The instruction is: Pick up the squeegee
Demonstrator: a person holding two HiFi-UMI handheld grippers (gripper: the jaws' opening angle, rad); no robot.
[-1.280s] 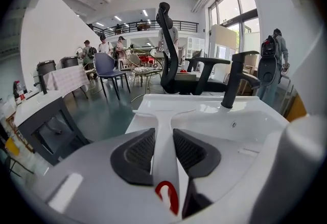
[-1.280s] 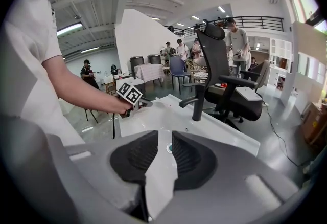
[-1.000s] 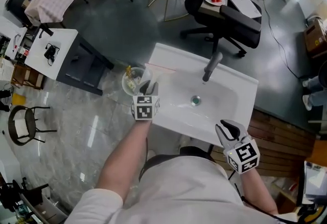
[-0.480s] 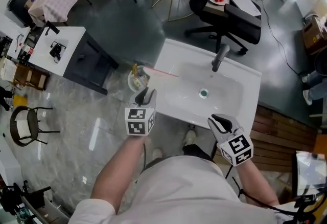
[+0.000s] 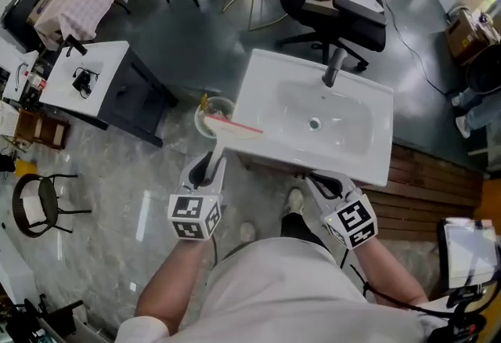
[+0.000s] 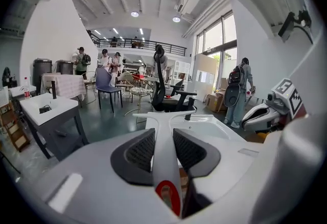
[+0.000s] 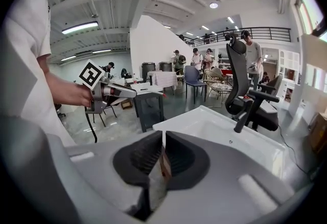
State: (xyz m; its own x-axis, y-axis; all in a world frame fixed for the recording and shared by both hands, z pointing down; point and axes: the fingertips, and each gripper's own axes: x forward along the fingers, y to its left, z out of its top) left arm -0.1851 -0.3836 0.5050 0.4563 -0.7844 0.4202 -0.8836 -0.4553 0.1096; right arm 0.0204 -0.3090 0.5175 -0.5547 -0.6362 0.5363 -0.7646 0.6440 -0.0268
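The squeegee (image 5: 226, 131) has a white handle and a thin red blade across its far end. My left gripper (image 5: 208, 168) is shut on its handle and holds it in the air over the sink's near left corner. In the left gripper view the handle (image 6: 164, 161) runs straight out between the black pads to the crossbar (image 6: 153, 115). My right gripper (image 5: 323, 183) hangs below the sink's near edge, its jaws together with nothing in them. The right gripper view shows its pads (image 7: 145, 159) meeting and the left gripper (image 7: 110, 91) off to the left.
A white sink (image 5: 374, 152) with a grey faucet (image 5: 333, 67) stands ahead. A white bucket (image 5: 203, 120) sits at its left side. A black office chair (image 5: 333, 1) is behind the sink, a white table (image 5: 94, 79) to the left, wooden slats (image 5: 427, 193) to the right.
Both grippers have drawn back from the sink towards the person. The left one has carried the squeegee away from the bucket and upward.
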